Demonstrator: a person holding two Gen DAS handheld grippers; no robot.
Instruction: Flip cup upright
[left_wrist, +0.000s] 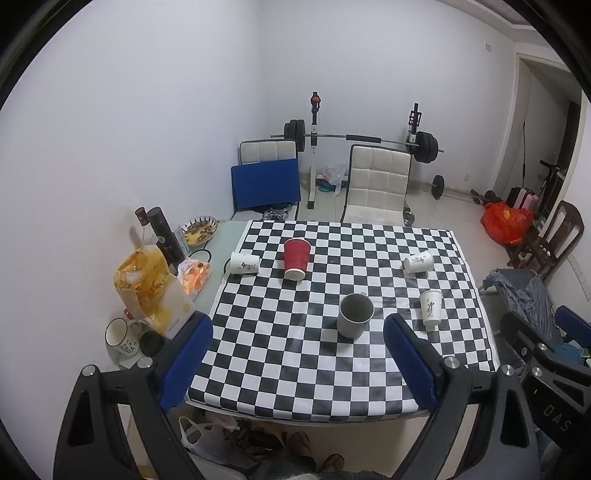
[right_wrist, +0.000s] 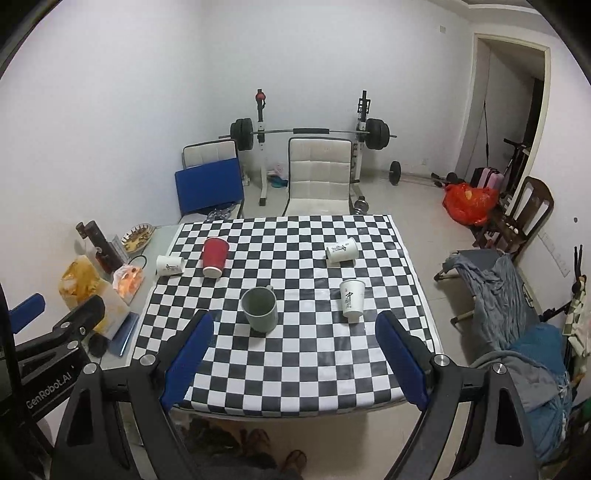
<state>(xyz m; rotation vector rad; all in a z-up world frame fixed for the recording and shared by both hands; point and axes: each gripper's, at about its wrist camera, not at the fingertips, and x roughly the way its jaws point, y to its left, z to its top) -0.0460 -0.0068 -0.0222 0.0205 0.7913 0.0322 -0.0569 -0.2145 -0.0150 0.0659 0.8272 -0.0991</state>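
While both tongs (left_wrist: 297, 360) (right_wrist: 293, 356) gape above the table's near edge (left_wrist: 295, 415), the red cup (left_wrist: 295, 258) lies tipped.

The left claw (left_wrist: 297, 356) has two broad fingers (left_wrist: 188, 363) faced with bright blue pads, each set into a matte black frame. Behind the pads the frame spreads into thick black arms with triangular cut-outs, joined by round silver screws (left_wrist: 89, 370) at the pivots. The right claw (right_wrist: 293, 354) is built the same way: blue pads (right_wrist: 400, 363) on black arms, silver screws (right_wrist: 441, 360) at the joints. Seen from the right wrist camera, the left claw's black body carries white lettering, "GenRobot.AI" (right_wrist: 48, 391). From the left wrist camera, the right claw's body shows pale letters "DAS" (left_wrist: 557, 419).
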